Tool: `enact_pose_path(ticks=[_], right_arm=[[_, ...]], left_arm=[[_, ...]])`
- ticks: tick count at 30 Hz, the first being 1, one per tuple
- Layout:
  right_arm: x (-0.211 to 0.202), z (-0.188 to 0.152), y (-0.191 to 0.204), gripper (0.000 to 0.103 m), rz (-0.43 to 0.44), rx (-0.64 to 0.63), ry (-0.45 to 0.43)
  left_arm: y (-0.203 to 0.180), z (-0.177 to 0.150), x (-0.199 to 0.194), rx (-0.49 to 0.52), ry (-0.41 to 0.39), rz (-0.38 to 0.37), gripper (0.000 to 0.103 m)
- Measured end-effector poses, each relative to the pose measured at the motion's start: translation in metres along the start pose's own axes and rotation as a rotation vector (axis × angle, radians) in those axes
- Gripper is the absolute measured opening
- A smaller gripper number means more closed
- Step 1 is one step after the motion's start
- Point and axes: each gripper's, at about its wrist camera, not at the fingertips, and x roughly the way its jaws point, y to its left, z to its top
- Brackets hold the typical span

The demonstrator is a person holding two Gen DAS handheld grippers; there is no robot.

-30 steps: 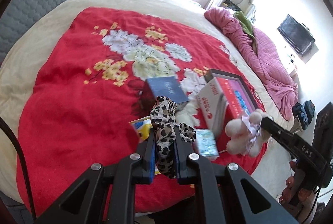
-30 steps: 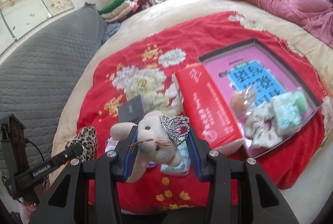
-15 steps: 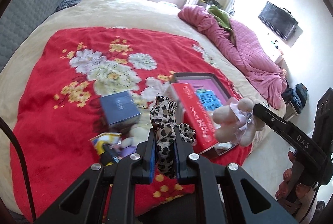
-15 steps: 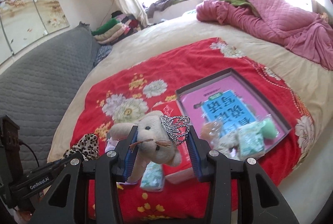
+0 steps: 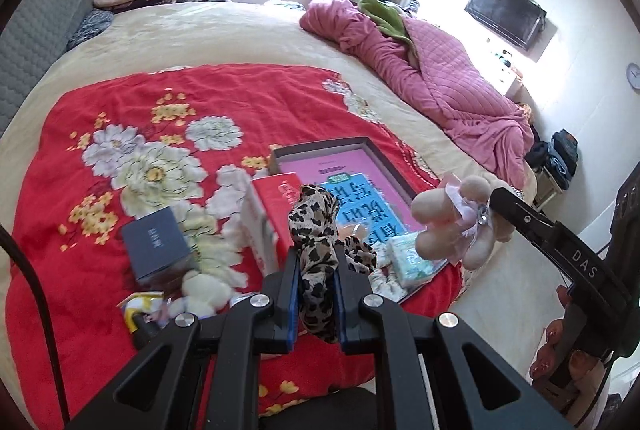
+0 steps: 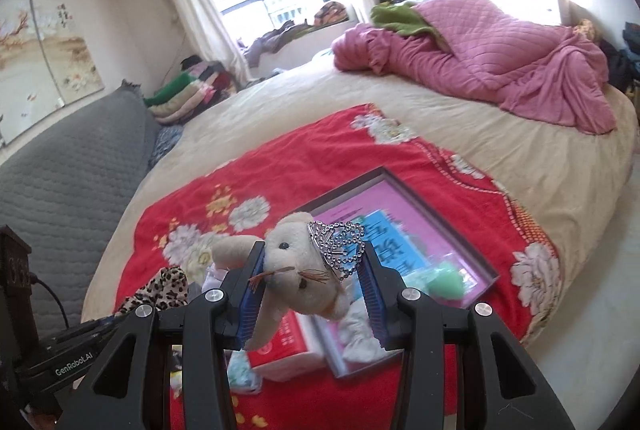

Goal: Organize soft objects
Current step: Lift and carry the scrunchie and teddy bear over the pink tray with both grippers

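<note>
Left claw [image 5: 316, 266]: clamped tight on the leopard-print scrunchie [image 5: 316, 230], fabric bunched between the pads, loose end hanging below. Right claw [image 6: 310, 282]: closed on the plush toy [image 6: 300, 270] across its head, tiara [image 6: 338, 244] just inside the right pad; body dangles under the jaws. Both items are in the air over the near edge of the bed, above the red floral blanket [image 5: 120, 250].

Just beyond: shallow box tray [image 5: 384, 166] with a pink-and-blue sheet inside, a few small soft items in its near corner, red box [image 5: 264, 214] against its left side.

Judgement: carry step, tray looks like the drop point. Do it well by:
- keeping both grips firm until over the tray
- clearing the red box and tray wall before lowering
- releasing low, into bare tray area, one claw at a time so they don't collide
- watching the tiara doesn't snag on the pad at release
</note>
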Motion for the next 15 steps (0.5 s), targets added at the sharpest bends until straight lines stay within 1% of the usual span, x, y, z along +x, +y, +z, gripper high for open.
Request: enact_pose_path(ticks=[7, 15], right_arm=[[-0.002, 0.010, -0.029, 0.045, -0.040, 0.034, -0.025], [0.002, 0.022, -0.056, 0.045, -0.084, 0.077, -0.043]], left_arm=[[-0.030, 0.010, 0.028, 0.053, 0.030, -0.023, 0.014], [-0.061, 0.010, 0.067, 0.097, 0.085, -0.048, 0.014]])
